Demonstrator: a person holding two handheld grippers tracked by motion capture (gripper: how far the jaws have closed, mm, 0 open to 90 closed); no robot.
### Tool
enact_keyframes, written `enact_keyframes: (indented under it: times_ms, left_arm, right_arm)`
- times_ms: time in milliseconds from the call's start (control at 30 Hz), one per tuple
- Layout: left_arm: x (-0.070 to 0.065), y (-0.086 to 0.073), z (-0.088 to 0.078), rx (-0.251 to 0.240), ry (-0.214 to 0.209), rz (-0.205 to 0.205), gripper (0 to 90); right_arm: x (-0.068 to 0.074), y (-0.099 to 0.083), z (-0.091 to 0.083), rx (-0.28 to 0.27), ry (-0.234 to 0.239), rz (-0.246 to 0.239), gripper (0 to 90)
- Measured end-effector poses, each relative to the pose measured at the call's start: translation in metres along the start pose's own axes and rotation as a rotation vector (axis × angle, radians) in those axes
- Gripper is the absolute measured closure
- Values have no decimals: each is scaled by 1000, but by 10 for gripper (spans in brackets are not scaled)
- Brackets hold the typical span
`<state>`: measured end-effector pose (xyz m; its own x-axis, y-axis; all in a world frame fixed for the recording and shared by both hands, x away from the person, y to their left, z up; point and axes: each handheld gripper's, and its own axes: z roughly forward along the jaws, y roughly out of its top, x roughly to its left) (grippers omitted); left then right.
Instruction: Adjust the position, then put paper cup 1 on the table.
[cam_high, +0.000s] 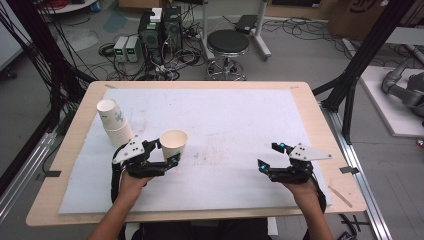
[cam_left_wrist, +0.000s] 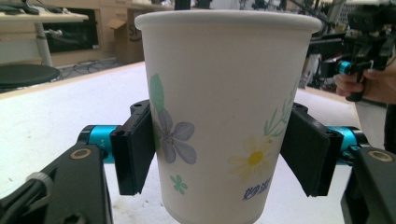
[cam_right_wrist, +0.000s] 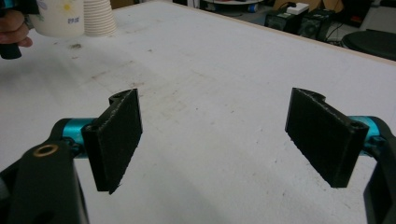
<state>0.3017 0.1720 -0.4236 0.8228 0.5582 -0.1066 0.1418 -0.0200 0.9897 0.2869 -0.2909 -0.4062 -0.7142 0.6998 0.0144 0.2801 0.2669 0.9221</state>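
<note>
Left of centre, the left gripper (cam_high: 161, 152) clamps the paper cup (cam_high: 173, 144) mid-wall, light and easily crushed, while the right gripper (cam_high: 270, 156) gapes wide, holding nothing.

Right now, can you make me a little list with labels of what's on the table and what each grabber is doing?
Table: wooden table covered by a white mat
Held thing: paper cup with flower pictures, upright
Left gripper: pads on both sides of the paper cup, gripping it
Right gripper: jaws wide apart, nothing between them, over the mat
Also there: stack of paper cups, behind the left gripper
Behind the table: black stool
</note>
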Motion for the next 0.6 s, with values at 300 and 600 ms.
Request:
enact_keyframes:
  times_ms: [300,600]
  left_arm:
    - [-3,1,-1,-15,6,24,315]
    - [-1,0,1,-6,13,29,312]
  right_arm:
    - [3,1,0,4,6,-18,194]
    - [2,1,2,12,7,-15,194]
